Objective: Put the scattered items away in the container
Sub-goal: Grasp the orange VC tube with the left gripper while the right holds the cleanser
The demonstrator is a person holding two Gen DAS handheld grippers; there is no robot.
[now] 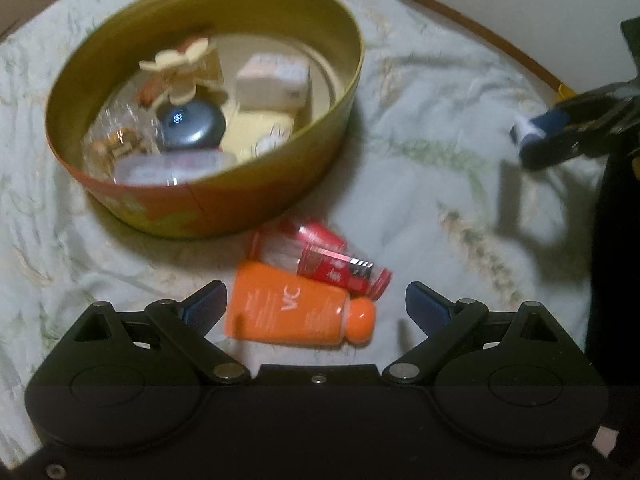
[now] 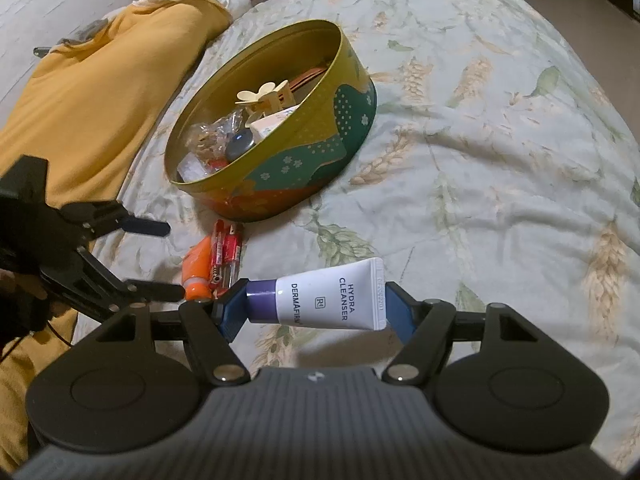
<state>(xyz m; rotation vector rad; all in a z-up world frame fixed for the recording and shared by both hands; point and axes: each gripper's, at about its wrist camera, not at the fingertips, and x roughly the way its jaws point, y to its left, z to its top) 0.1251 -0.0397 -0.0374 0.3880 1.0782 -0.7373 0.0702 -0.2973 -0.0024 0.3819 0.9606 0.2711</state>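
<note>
Hovering over the bed [image 1: 420, 128], the left claw [image 1: 316, 310] stands with its blue pads wide apart and nothing pressed between them; an orange tube [image 1: 296, 310] lies on the quilt just between the pads, with a clear-and-red packet of small items [image 1: 320, 260] touching its far side. Beyond them sits the round tin [image 1: 208, 204], already holding a flower hair clip, a dark round gadget, a pale box and clear packets. Toward the right edge of this view the right claw [image 1: 532, 136] shows, blurred. From the right wrist view, the right claw [image 2: 316, 308] is clamped end to end on a white cleanser tube [image 2: 332, 300] with a purple cap, held above the quilt. The tin [image 2: 304, 160] rests farther up the bed beside a yellow cloth [image 2: 100, 92], well apart from the held tube.
</note>
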